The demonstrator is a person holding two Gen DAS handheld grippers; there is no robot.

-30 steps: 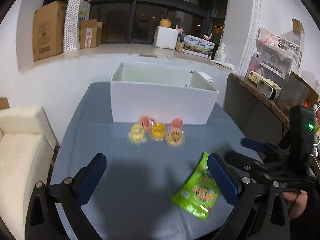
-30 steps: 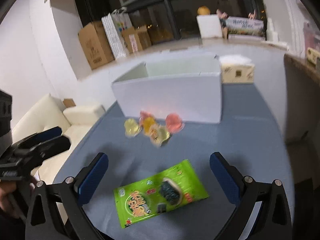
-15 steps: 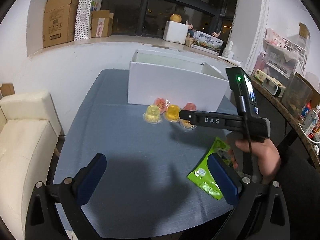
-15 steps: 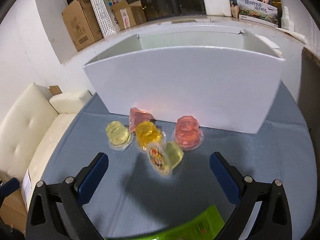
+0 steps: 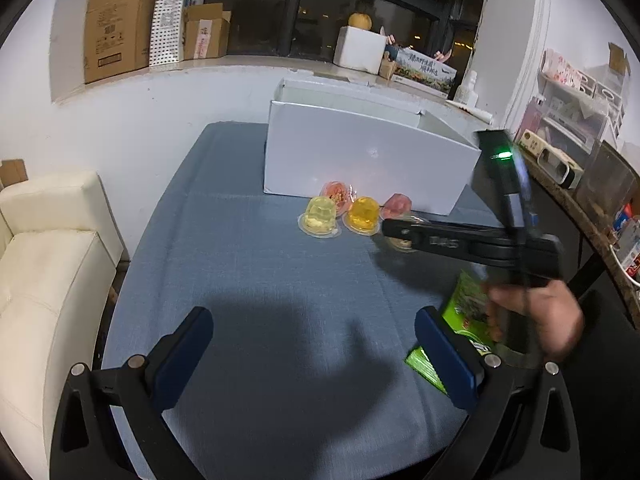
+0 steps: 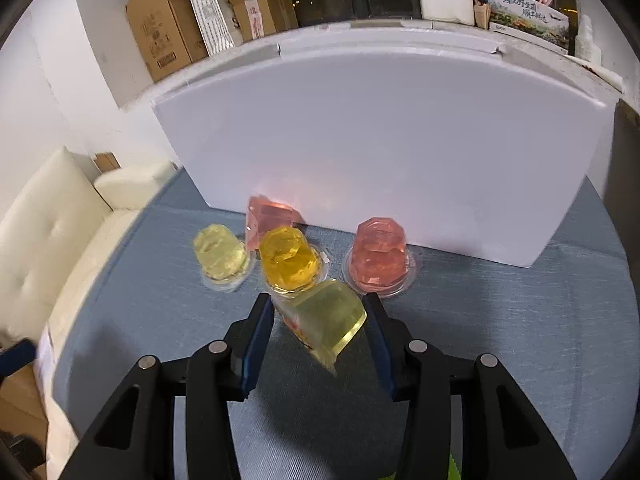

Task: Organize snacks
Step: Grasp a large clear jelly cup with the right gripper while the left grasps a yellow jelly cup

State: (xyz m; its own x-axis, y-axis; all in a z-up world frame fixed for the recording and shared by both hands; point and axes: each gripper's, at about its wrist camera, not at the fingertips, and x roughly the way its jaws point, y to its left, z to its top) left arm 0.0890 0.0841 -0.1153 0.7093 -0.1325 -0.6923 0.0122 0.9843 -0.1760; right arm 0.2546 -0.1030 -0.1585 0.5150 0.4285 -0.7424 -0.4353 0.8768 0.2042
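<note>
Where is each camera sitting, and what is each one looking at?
Left wrist view: sits on the left gripper, looking down across the blue tablecloth toward the white cardboard box; its open blue-padded fingers show, plus a hand holding the right gripper.
Right wrist view: sits on the right gripper, close to the box; its fingers are closing around a tipped pale green jelly cup.
Both views share the box, the orange jelly cup and the pale yellow jelly cup.
</note>
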